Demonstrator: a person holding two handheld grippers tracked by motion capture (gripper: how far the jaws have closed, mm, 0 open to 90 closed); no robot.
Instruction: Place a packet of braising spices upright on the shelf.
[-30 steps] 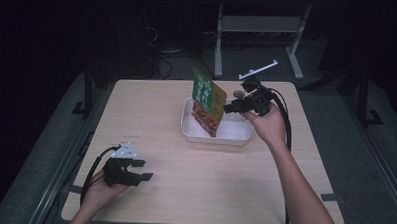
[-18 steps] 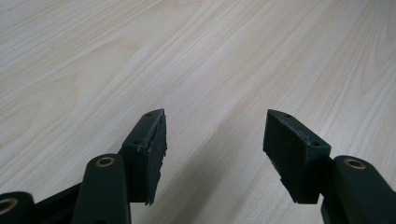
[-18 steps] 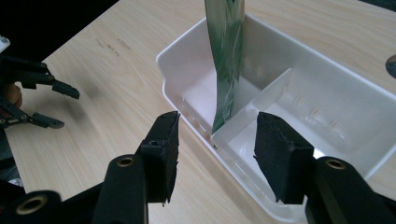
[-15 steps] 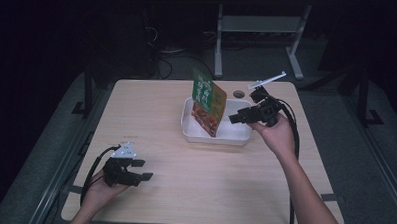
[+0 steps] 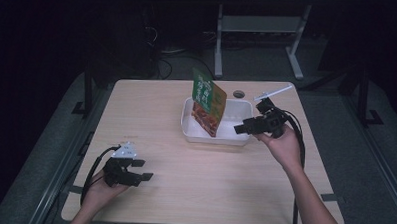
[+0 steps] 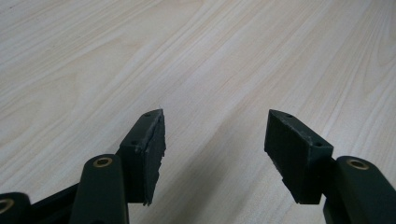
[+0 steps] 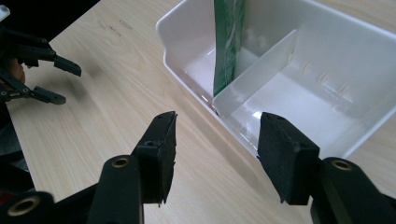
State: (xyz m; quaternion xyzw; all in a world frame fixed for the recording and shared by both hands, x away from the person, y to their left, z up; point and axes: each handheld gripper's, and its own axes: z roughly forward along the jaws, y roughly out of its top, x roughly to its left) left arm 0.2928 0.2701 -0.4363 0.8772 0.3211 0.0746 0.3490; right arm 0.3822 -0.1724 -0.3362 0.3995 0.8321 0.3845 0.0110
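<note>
A white plastic bin point(image 5: 193, 133) with a cross divider point(image 7: 261, 70) sits at the back middle of the wooden table. A green and orange packet point(image 5: 208, 101) stands upright in it, against the divider, the packet point(image 7: 229, 42) untouched. My right gripper point(image 5: 240, 128) hovers at the bin's near right side, pointing left. Its jaws have just been opening and are open with nothing between them; in the right gripper view my right gripper point(image 7: 217, 149) frames the bin's near wall point(image 7: 243, 135). My left gripper point(image 5: 143, 170) rests at the front left, open and empty over bare wood point(image 6: 215, 140).
A small round grommet point(image 5: 238, 94) lies in the tabletop behind the bin. The floor around the table is dark, with a desk frame point(image 5: 293, 50) beyond the far edge. Bare wood stretches between the two hands.
The right gripper has drawn away from the packet, moving right, down and nearer the person, with its jaws wider. The packet stays standing in the bin. The left hand has not moved.
</note>
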